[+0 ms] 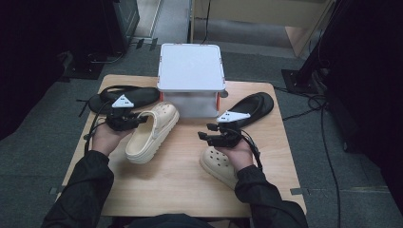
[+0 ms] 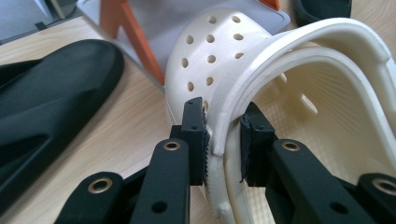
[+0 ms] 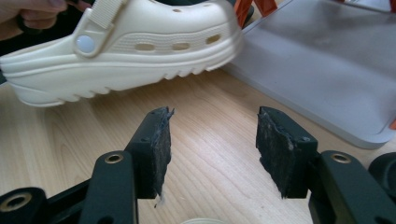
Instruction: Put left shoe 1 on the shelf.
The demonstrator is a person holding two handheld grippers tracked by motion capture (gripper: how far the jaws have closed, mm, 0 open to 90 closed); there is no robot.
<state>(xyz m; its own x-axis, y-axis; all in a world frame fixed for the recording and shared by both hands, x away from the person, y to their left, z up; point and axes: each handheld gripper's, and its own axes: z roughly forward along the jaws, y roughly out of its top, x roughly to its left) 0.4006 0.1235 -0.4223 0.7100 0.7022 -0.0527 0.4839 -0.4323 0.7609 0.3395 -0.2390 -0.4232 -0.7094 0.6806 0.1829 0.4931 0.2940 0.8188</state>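
Note:
My left gripper (image 1: 139, 120) is shut on the rim of a cream perforated clog (image 1: 153, 131) and holds it tilted above the wooden table (image 1: 180, 175); in the left gripper view the pads (image 2: 198, 140) pinch the clog's side wall (image 2: 219, 135). In the right gripper view the same clog (image 3: 126, 46) hangs off the table, at the upper left. My right gripper (image 1: 205, 131) stands open over bare wood, with nothing between its pads (image 3: 159, 144). A second cream clog (image 1: 219, 164) lies under my right hand.
A white box (image 1: 191, 78) with orange latches stands at the table's back centre. One black sandal (image 1: 124, 97) lies at the back left, another black sandal (image 1: 252, 108) at the back right. Cables (image 1: 328, 142) trail over the floor on the right.

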